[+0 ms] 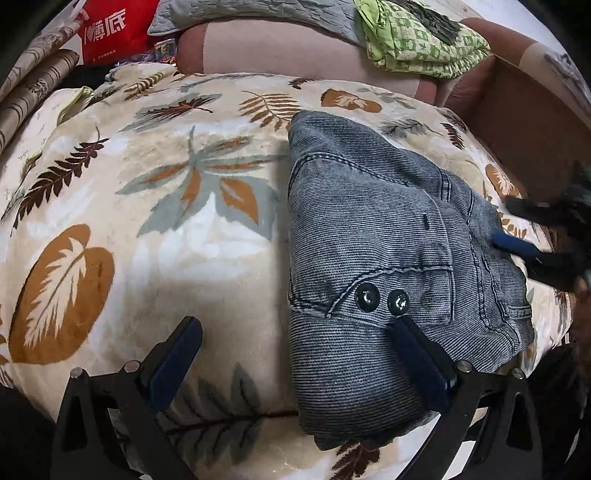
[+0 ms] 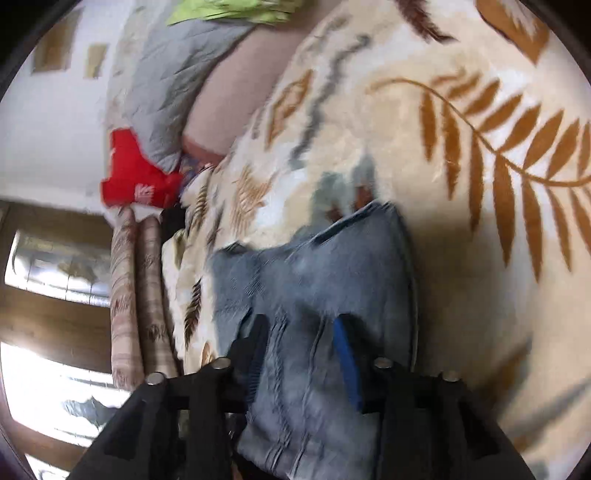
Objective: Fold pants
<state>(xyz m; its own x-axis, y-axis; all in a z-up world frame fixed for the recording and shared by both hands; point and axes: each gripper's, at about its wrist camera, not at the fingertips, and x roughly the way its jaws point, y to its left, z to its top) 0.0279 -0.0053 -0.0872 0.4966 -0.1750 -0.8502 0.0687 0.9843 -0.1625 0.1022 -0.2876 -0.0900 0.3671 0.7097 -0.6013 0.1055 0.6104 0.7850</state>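
The folded pants (image 1: 373, 236) lie on the blanket (image 1: 155, 229), toward the right of the left wrist view; the left gripper (image 1: 295, 332) hangs over their near edge, one finger above the blanket to the left, the other above the pants just below two buttons (image 1: 382, 298); the right gripper (image 1: 517, 229) reaches in at the pants' right edge, its fingers straddling a fold there; behind the blanket a cushion (image 1: 280, 51) runs across, with bunched cloth (image 1: 421, 40) on top; a bag (image 1: 110, 29) stands at the far left.
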